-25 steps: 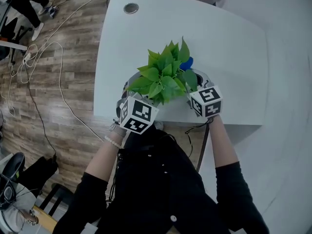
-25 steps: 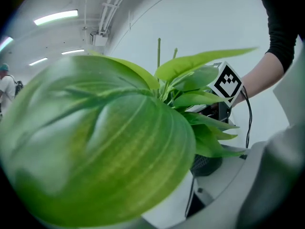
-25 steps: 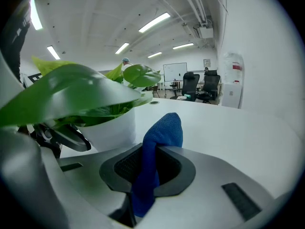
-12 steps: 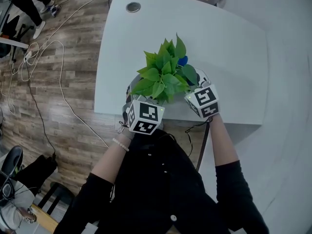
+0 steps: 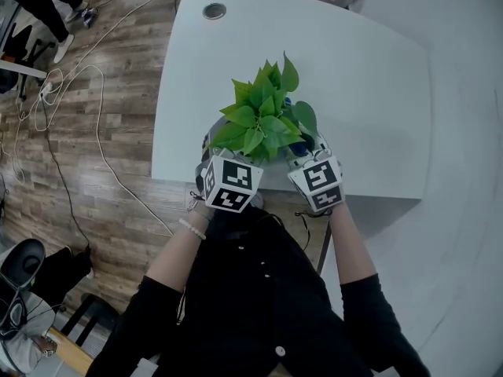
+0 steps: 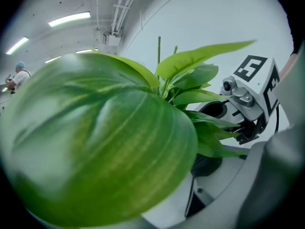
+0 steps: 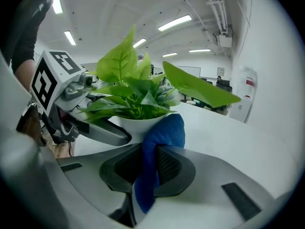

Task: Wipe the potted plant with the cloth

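Blue cloth [image 7: 167,130] bunched in right hand-held gripper [image 7: 148,167]

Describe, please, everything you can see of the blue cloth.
The blue cloth looks soft and thick, like microfibre. It is bunched into a narrow fold, pinched upright between the shut jaws of the right gripper, with a rounded lump standing above them. That lump sits close against the white pot; actual contact cannot be confirmed.

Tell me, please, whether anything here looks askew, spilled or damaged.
Nothing stands out: the potted plant stands upright on the white table, no spill is in sight, and the blue cloth is clamped in the right gripper.
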Motion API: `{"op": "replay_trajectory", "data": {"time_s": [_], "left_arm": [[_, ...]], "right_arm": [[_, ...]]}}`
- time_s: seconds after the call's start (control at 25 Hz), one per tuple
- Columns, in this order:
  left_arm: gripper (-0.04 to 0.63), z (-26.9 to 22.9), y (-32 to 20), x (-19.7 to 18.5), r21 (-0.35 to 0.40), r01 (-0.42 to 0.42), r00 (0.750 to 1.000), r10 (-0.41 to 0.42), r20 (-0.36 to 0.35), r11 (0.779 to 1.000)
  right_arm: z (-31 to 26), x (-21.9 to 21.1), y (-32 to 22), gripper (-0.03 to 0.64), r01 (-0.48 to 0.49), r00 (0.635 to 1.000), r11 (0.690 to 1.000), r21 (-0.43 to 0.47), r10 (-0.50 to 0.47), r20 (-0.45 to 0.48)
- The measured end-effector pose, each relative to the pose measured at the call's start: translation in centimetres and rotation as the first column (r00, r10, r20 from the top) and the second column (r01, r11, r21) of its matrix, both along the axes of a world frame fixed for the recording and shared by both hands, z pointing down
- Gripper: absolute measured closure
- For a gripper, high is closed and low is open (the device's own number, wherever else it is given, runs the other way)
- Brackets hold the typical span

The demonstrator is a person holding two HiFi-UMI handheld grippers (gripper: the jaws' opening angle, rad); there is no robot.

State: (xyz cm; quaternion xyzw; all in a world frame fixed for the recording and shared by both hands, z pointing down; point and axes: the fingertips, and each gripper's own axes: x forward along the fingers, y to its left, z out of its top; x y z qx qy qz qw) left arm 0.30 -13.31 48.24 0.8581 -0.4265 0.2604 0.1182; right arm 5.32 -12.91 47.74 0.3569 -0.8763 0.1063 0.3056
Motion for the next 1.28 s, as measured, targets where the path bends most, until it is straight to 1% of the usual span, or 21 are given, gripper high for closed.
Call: {"op": "replay_trajectory", "data": {"time_s": [0.28, 0.52, 0.68, 0.8, 0.92, 1.08, 1.16, 1.28], "left_arm": [[0.215, -0.3, 0.2, 0.0, -0.007, 0.003, 1.000, -0.003, 0.000, 1.000], [0.216, -0.2, 0.1, 0.0, -0.026, 0.005, 1.000, -0.005, -0.004, 1.000], [0.221, -0.5, 0.3, -0.1, -0.037, 0.004, 1.000, -0.004, -0.006, 0.999], [0.225, -0.7, 0.4, 0.1, -0.039, 0.005, 1.000, -0.005, -0.007, 0.999], [0.241, -0.8, 0.8, 0.5, -0.042, 0.021, 1.000, -0.021, 0.001, 0.999], [0.289, -0.9, 1.4, 0.5, -0.038, 0.017, 1.000, -0.016, 0.019, 0.999], [0.318, -0.3, 1.4, 0.3, -0.053, 0.009, 1.000, -0.007, 0.028, 0.999], [0.325, 1.1, 1.5, -0.2, -0.080, -0.001, 1.000, 0.003, 0.016, 0.997]], "right_arm": [[-1.0, -1.7, 2.9, 0.532, -0.016, 1.000, 1.000, -0.022, 0.016, 0.024], [-1.8, -1.8, 4.1, 0.532, -0.059, 0.997, 0.998, -0.029, 0.061, 0.056], [-1.9, -1.8, 3.9, 0.532, -0.076, 0.996, 0.997, -0.025, 0.077, 0.040], [-1.8, -1.4, 3.1, 0.533, -0.097, 0.995, 0.995, -0.018, 0.097, -0.001], [-1.8, -0.6, 2.7, 0.532, -0.107, 0.993, 0.994, -0.006, 0.107, -0.041], [-2.2, 0.3, 1.9, 0.532, -0.164, 0.986, 0.986, -0.012, 0.163, -0.021], [-1.9, 0.7, 1.3, 0.532, -0.179, 0.984, 0.984, -0.007, 0.179, -0.018], [-1.0, 1.2, 0.5, 0.532, -0.185, 0.983, 0.983, -0.004, 0.184, -0.018]]}}
